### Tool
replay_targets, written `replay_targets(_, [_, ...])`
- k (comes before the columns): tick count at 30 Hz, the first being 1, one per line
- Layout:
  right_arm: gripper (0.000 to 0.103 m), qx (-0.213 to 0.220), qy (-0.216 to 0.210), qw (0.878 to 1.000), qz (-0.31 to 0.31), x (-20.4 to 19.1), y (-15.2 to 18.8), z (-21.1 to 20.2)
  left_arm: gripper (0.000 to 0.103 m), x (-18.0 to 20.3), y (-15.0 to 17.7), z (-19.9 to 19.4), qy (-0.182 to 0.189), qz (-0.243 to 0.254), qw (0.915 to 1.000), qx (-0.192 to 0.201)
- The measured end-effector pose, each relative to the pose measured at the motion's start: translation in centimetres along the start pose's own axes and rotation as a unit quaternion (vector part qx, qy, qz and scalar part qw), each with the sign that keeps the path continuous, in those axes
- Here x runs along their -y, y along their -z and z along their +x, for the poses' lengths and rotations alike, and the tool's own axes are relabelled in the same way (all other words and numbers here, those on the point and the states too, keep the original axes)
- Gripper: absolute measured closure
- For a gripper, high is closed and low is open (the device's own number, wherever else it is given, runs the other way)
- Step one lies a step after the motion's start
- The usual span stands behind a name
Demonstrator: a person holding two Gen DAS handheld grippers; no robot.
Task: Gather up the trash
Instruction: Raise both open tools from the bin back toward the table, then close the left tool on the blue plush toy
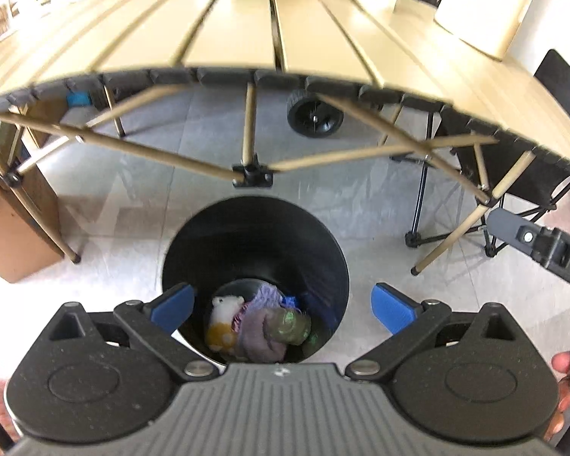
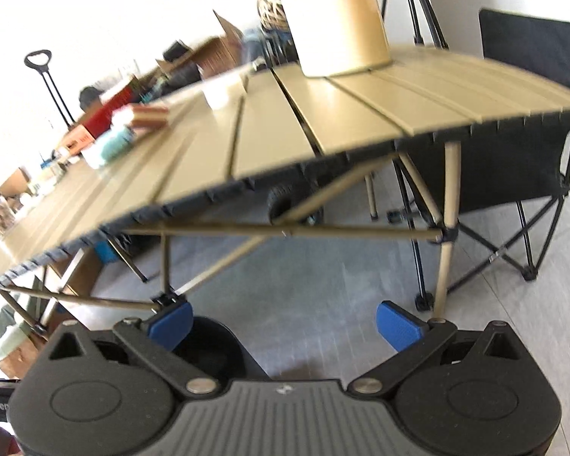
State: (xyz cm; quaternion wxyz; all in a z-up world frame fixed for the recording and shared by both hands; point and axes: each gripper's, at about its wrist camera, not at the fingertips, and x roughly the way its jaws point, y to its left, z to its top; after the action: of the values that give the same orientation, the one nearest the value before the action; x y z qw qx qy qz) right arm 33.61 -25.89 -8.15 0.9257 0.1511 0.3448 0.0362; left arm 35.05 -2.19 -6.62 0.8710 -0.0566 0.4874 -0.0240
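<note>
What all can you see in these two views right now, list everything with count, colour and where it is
bin: one, black, on floor below table edge
trash in bin: several pieces, white, yellow, purple, green, at bottom
folding table: one, tan slats
folding chair: one, black, beside table
wheel: one, black, under table
cardboard box: one, brown, floor left
left gripper: blue pads, open, above bin
right gripper: blue pads, open, empty
</note>
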Motion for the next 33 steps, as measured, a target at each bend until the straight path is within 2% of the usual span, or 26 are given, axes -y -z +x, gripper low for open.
replay_targets(11, [0.0,0.079,-0.049,0.996,-0.012,-2.0,-3.6,-4.5,0.0,-0.7,-2.4,-6.0,0.013,0.011,0.997,0.076])
replay_targets(16, [0.0,0.103,-0.085,0.991,-0.023,-3.4,-5.5,-5.5,0.0,-0.9,-4.2,-8.1,0.015,0.013,0.9944,0.104])
replay_targets(25, [0.0,0.126,-0.092,0.986,-0.053,-6.3,-9.8,-5.7,0.0,-1.2,-8.5,-10.6,0.01,0.014,0.9878,0.155])
replay_targets(33, [0.0,0.145,-0.085,0.984,-0.064,-7.6,-14.1,-3.4,0.0,-1.7,-13.7,-9.9,-0.002,0.027,0.9842,0.175])
